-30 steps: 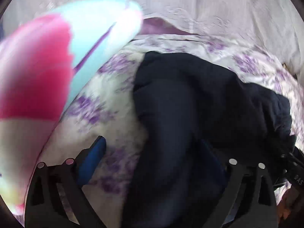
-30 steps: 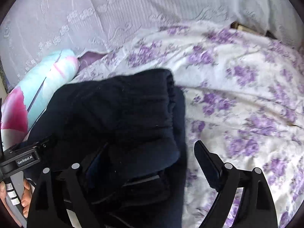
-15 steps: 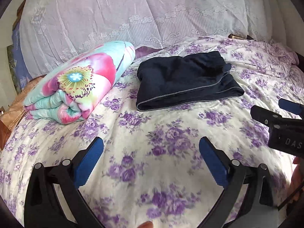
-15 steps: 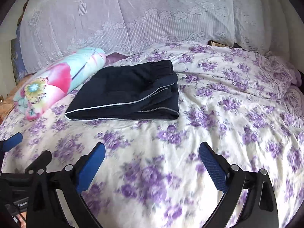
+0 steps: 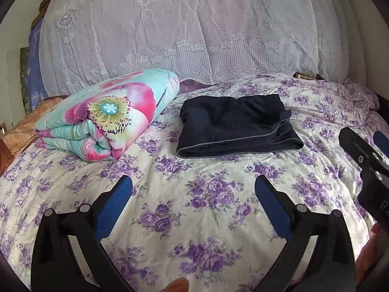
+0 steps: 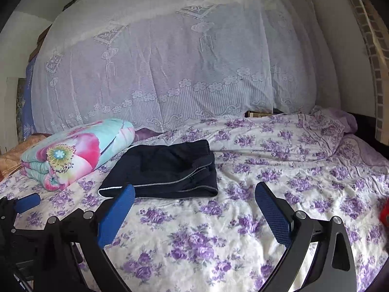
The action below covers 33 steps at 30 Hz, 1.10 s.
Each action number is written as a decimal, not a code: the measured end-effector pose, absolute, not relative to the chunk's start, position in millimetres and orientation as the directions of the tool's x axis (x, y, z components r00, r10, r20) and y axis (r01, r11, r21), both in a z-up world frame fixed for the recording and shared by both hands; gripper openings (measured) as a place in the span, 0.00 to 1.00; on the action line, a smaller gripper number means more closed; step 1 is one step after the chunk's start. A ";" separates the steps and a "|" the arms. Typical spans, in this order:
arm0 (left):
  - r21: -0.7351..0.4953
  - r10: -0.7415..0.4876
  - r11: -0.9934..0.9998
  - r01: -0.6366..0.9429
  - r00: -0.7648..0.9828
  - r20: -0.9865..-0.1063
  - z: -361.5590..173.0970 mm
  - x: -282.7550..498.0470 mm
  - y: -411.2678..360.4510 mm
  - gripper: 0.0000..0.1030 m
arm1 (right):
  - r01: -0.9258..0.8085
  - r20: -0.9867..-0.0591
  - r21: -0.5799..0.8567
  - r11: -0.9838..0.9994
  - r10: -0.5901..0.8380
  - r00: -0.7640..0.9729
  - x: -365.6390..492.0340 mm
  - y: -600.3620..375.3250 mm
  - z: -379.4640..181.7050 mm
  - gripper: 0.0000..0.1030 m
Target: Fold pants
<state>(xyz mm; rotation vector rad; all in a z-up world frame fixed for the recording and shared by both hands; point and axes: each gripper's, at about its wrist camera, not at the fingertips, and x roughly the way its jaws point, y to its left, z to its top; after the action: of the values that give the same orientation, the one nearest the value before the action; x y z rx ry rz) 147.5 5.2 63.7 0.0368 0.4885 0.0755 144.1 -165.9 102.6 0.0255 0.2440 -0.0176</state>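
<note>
matt cloth pants [image 5: 233, 124], prob. cotton bedsheet [image 5: 194, 194]

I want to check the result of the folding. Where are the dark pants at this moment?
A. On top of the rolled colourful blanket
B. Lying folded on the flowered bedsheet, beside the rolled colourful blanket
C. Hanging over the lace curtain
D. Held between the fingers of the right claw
B: the dark pants lie folded flat on the flowered bedsheet, next to the rolled blanket, with both claws open and empty.
</note>
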 end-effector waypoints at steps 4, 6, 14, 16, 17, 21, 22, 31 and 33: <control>0.105 0.076 0.994 -0.031 0.883 -0.464 60.4 170.3 -7.5 0.95 | -0.002 -0.304 -0.022 1.000 -0.004 0.953 173.3 -156.2 95.5 0.97; 0.140 0.084 0.990 -0.021 0.886 -0.457 58.8 179.0 -14.3 0.95 | -0.009 -0.298 -0.027 1.000 0.001 0.954 179.6 -155.8 95.7 0.97; 0.140 0.070 0.990 -0.003 0.876 -0.477 52.3 185.8 -16.1 0.95 | -0.001 -0.349 0.020 1.000 0.008 0.937 191.3 -165.2 88.2 0.97; 0.143 0.073 0.990 -0.006 0.879 -0.471 52.4 184.3 -15.9 0.95 | 0.001 -0.355 0.024 1.000 0.007 0.935 191.4 -165.7 87.2 0.97; 0.144 0.074 0.990 -0.006 0.880 -0.469 52.4 183.6 -16.0 0.95 | 0.002 -0.361 0.025 1.000 0.007 0.933 192.2 -165.9 86.5 0.97; 0.148 0.078 0.989 -0.009 0.880 -0.468 52.4 183.3 -15.8 0.95 | 0.008 -0.377 0.031 0.999 0.005 0.926 194.6 -166.5 84.1 0.97; 0.147 0.078 0.989 -0.009 0.880 -0.469 52.3 183.3 -15.7 0.95 | 0.008 -0.378 0.034 0.999 0.005 0.926 194.8 -167.1 84.0 0.97; 0.143 0.077 0.990 -0.010 0.877 -0.474 52.2 184.2 -14.6 0.95 | 0.008 -0.383 0.032 0.999 0.005 0.924 195.8 -166.7 82.9 0.97; 0.142 0.077 0.990 -0.010 0.877 -0.474 52.2 184.3 -14.6 0.95 | 0.008 -0.384 0.031 0.999 0.005 0.923 195.9 -166.8 82.8 0.97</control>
<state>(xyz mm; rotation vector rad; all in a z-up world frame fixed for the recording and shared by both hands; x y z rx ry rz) 184.3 -14.6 52.2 0.1373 0.4995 0.0451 195.9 -166.8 82.8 0.0326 0.3941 -0.0013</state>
